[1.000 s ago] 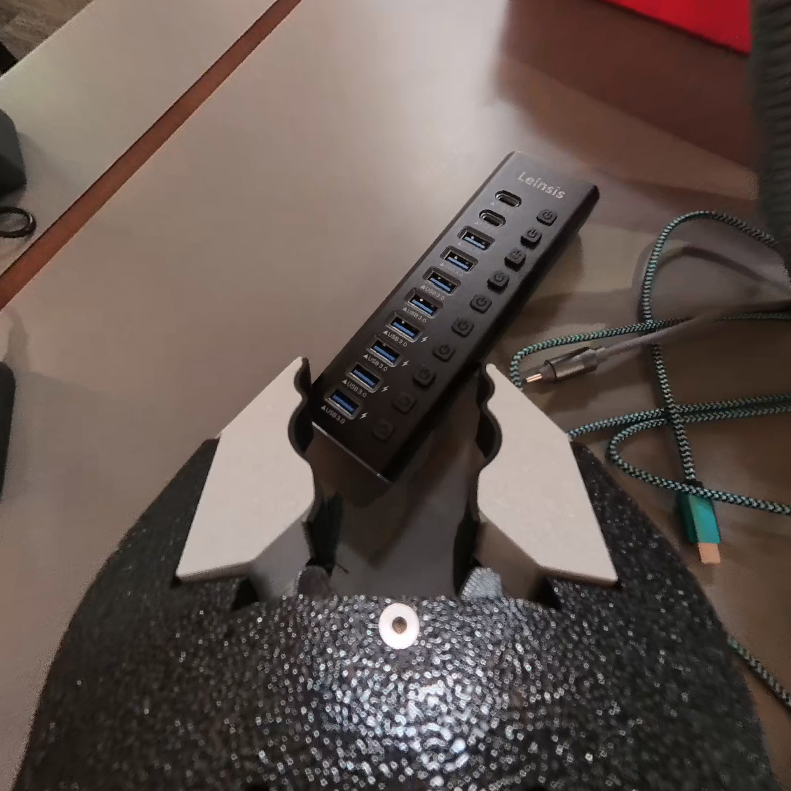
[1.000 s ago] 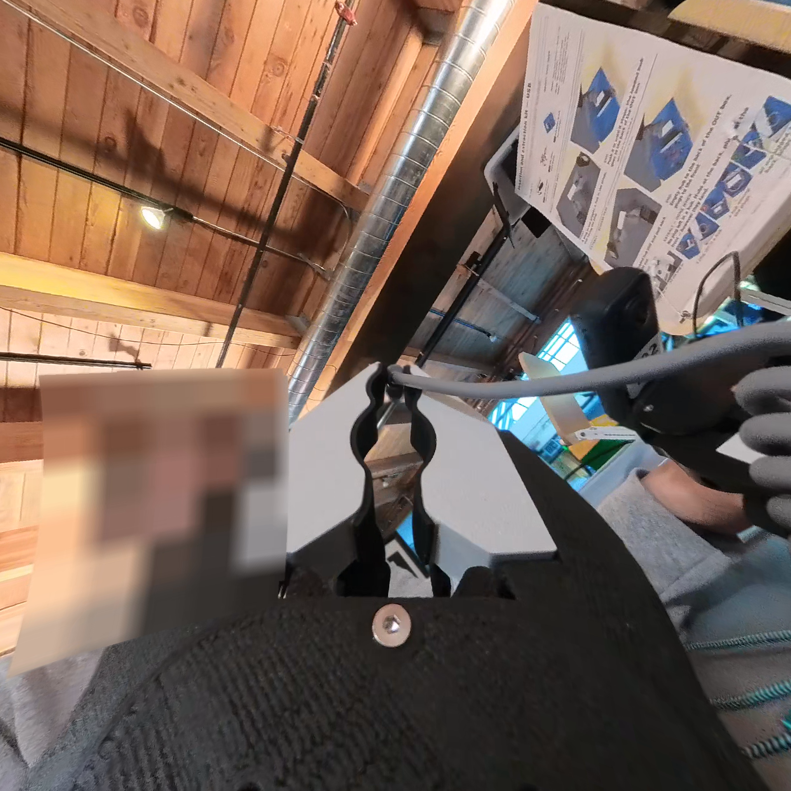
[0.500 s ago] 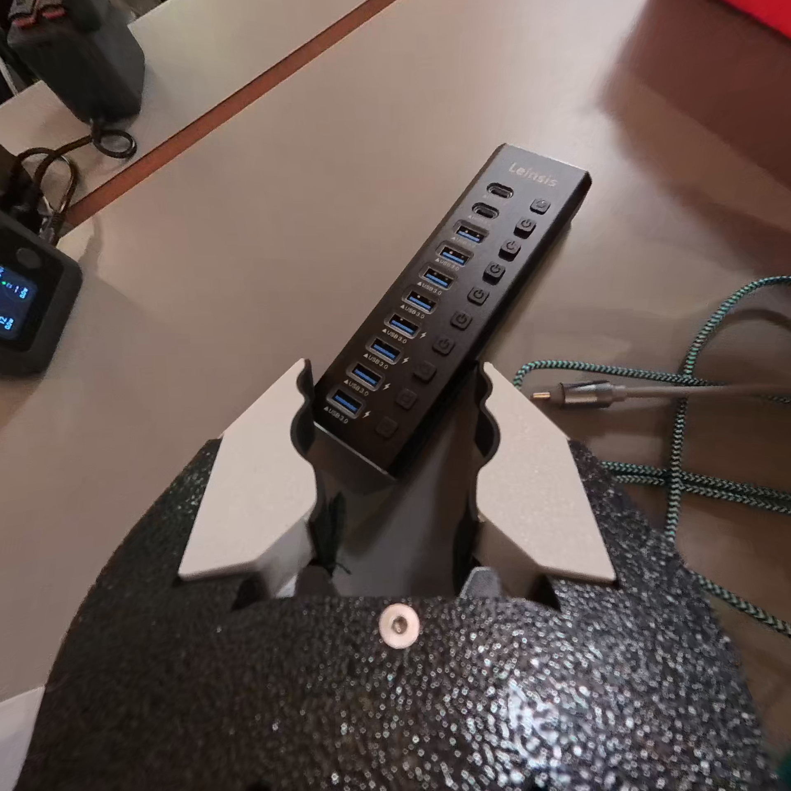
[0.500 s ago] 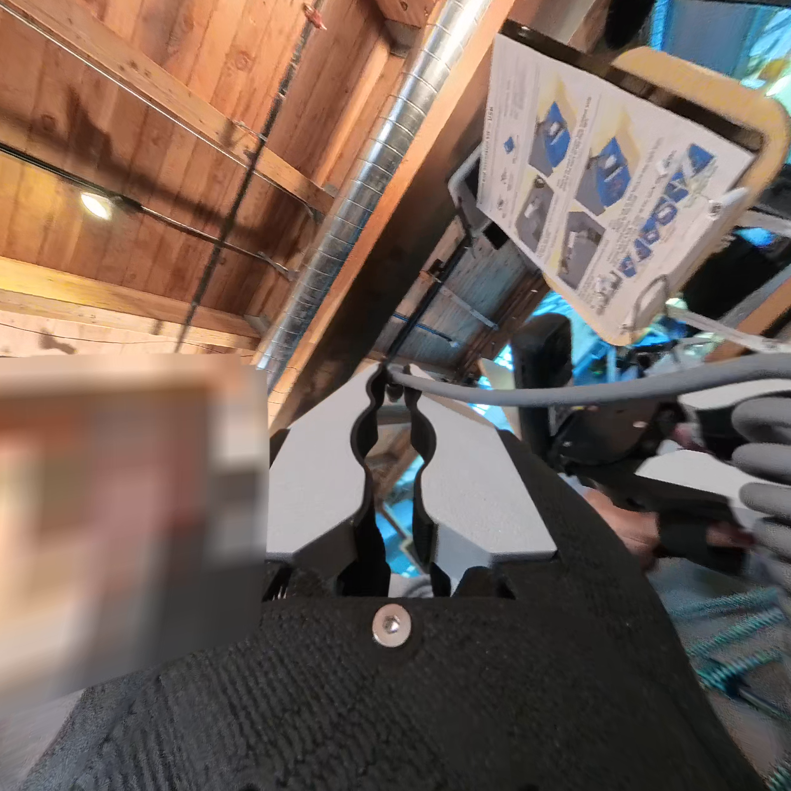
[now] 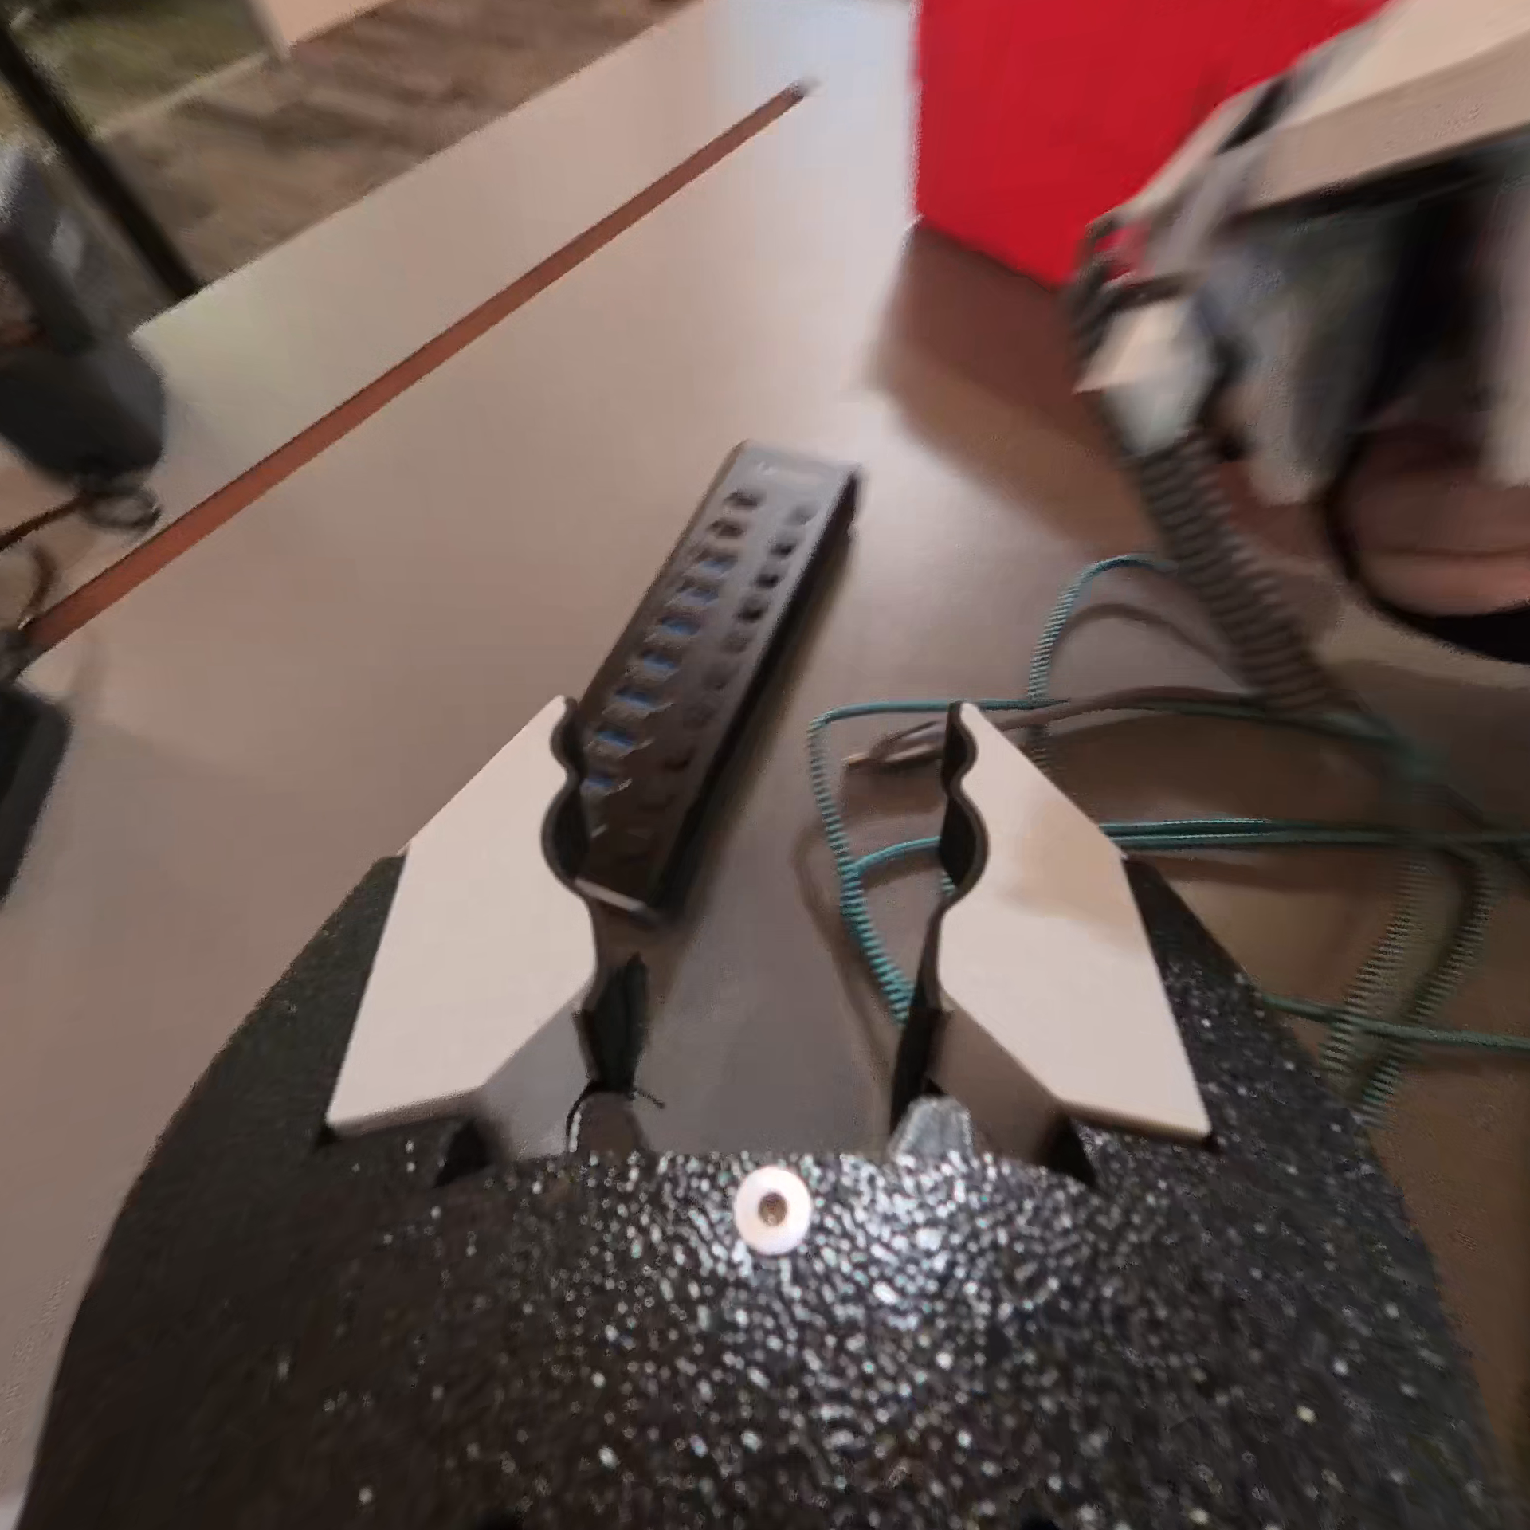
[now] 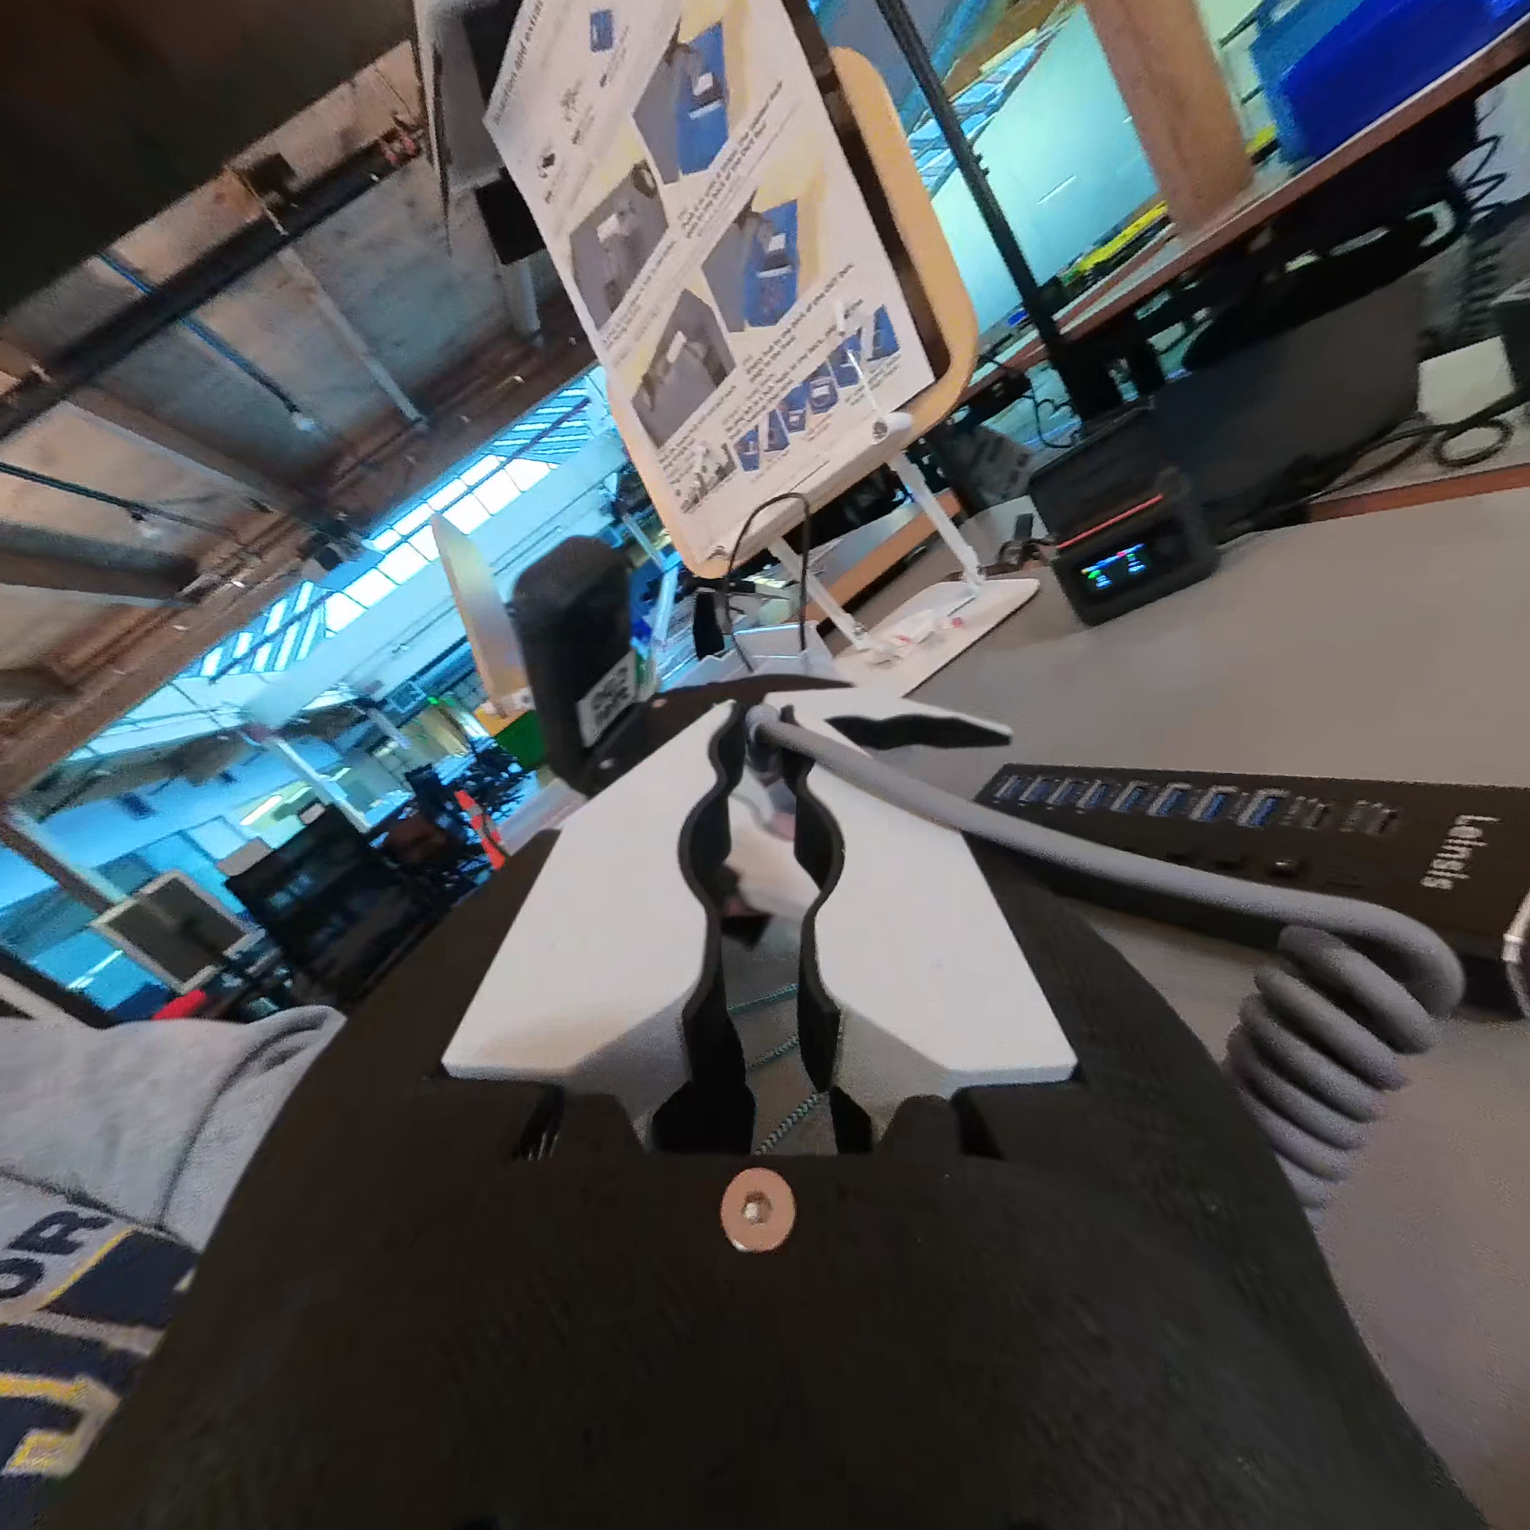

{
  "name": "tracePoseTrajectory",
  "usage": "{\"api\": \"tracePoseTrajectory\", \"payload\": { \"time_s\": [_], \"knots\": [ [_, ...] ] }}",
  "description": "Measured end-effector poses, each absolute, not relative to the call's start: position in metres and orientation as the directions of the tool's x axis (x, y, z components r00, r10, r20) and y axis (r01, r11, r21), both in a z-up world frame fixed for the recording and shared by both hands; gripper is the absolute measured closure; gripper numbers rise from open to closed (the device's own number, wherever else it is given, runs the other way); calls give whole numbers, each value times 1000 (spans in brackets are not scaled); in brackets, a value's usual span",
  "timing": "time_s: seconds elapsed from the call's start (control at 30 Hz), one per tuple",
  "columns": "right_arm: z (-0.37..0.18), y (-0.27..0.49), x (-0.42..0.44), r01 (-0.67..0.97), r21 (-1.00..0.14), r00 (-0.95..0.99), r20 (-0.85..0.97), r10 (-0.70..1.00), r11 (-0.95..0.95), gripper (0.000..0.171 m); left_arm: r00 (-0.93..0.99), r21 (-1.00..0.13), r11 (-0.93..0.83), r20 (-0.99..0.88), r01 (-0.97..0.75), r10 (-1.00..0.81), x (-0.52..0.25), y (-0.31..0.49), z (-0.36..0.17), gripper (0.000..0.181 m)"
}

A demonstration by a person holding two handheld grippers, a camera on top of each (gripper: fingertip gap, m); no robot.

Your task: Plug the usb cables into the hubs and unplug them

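grey desk fills the left view, now blurred. half a second ago the left gripper framed the black hub between spread fingers; it has slid right, hub beside its left finger. right gripper, clenched on the grey coiled cable, has swung down toward the hub, likely for plugging.

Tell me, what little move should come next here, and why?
Probably close the left gripper on the near end of the black hub to steady it. Its fingers stand wide apart, with the hub's end against the left one. The right gripper already pinches the grey coiled cable near its tip, and no cable sits in the hub's ports.
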State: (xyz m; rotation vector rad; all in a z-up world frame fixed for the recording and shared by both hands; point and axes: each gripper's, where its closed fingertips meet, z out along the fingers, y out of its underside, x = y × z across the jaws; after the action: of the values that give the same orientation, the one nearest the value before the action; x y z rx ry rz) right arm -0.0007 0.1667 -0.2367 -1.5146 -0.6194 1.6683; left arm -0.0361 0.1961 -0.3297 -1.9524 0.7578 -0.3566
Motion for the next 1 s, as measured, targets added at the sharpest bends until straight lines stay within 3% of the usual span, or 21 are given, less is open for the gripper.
{"api": "tracePoseTrajectory", "payload": {
  "time_s": [0.03, 0.2, 0.3, 0.37, 0.47, 0.5, 0.63, 0.73, 0.87, 1.0],
  "knots": [
    [-238, 168, 0, -222, -794, 30, -586, 810, -566, 165, 725, -893, -295, -48, -339, -687, -24, 188, -325, 98],
    [-234, 152, -2, -179, -822, -73, -536, 841, -540, 165, 479, -972, -221, 155, -84, -864, 18, 149, -286, 110],
    [-223, 135, 0, -177, -844, -176, -480, 860, -507, 165, 245, -961, -243, 270, 135, -931, 18, 123, -246, 138],
    [-223, 130, 0, -163, -860, -193, -454, 870, -484, 165, 208, -954, -230, 269, 194, -940, 11, 119, -235, 145],
    [-223, 126, 0, -147, -879, -199, -424, 884, -454, 165, 228, -972, -196, 221, 129, -948, 12, 116, -241, 161],
    [-223, 125, 0, -146, -879, -203, -422, 884, -453, 165, 236, -978, -180, 200, 102, -951, 13, 115, -243, 175],
    [-223, 128, 1, -156, -871, -195, -436, 879, -466, 164, 355, -998, -56, 63, 30, -933, 14, 123, -246, 179],
    [-225, 143, -1, -203, -857, -81, -467, 881, -473, 156, 532, -987, 133, -163, -94, -831, 7, 138, -245, 179],
    [-235, 159, -4, -242, -734, -20, -650, 760, -634, 141, 652, -809, 321, -587, -492, -479, -13, 159, -246, 179],
    [-238, 159, -5, -233, -588, -124, -772, 624, -774, 143, 349, -357, 357, -933, -863, -89, -14, 162, -250, 179]
  ]
}}
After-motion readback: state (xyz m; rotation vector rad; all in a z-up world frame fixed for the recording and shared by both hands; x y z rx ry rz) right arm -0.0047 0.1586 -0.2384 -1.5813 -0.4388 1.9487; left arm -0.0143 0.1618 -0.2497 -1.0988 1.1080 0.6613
